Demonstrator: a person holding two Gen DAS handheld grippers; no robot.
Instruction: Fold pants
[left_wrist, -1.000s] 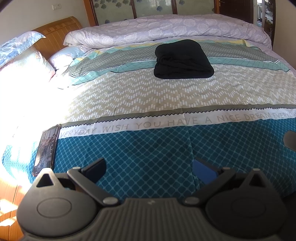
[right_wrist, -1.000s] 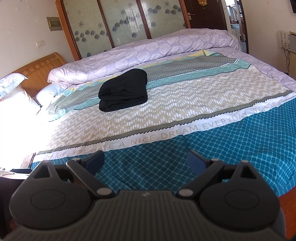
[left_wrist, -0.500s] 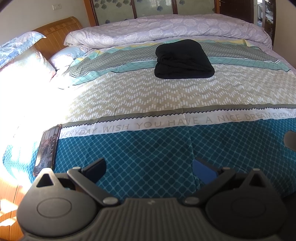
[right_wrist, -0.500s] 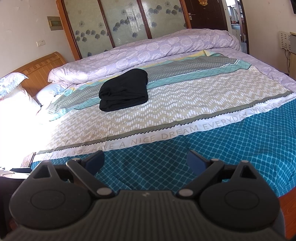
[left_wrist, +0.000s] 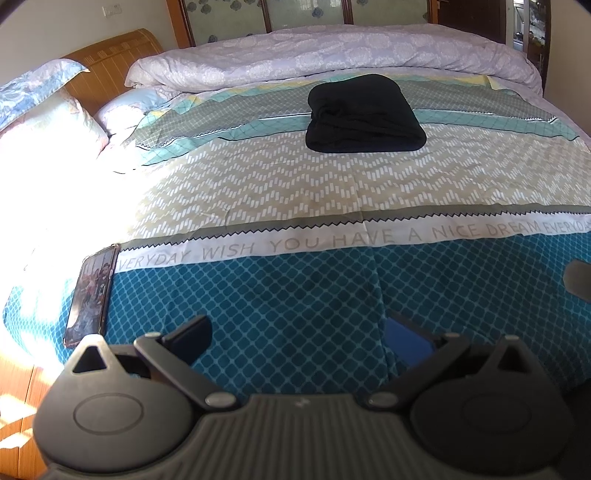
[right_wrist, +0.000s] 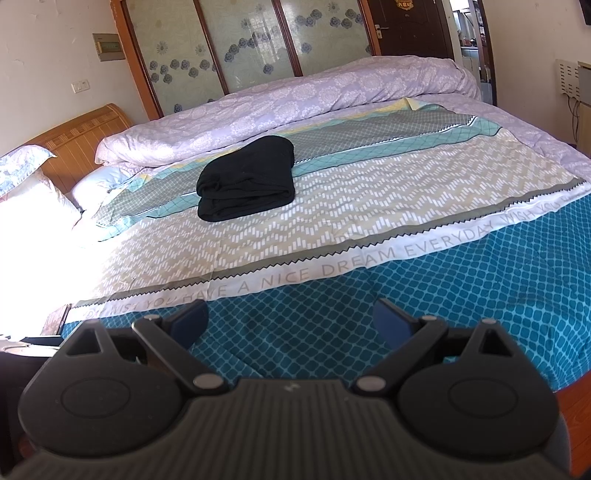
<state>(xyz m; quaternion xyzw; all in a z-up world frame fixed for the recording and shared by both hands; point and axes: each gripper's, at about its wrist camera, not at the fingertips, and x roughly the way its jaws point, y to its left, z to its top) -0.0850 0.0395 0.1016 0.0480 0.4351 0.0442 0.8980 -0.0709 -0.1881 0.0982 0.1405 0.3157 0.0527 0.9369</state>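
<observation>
Setting: a home bedroom. A large bed (right_wrist: 369, 229) filled the room, spread with a patterned cover printed "WISH YOU HAVE A NICE DREAM EVERYDAY". Along the bed's far side lay a rolled lilac quilt (right_wrist: 295, 99). At its head stood a wooden headboard (right_wrist: 81, 144) with pillows (left_wrist: 48, 122). Behind the bed ran floral frosted-glass panels (right_wrist: 236, 48) and a dark door (right_wrist: 413, 29).

Black pants (left_wrist: 364, 114) (right_wrist: 246, 179) folded, mid-bed, lying flat.
</observation>
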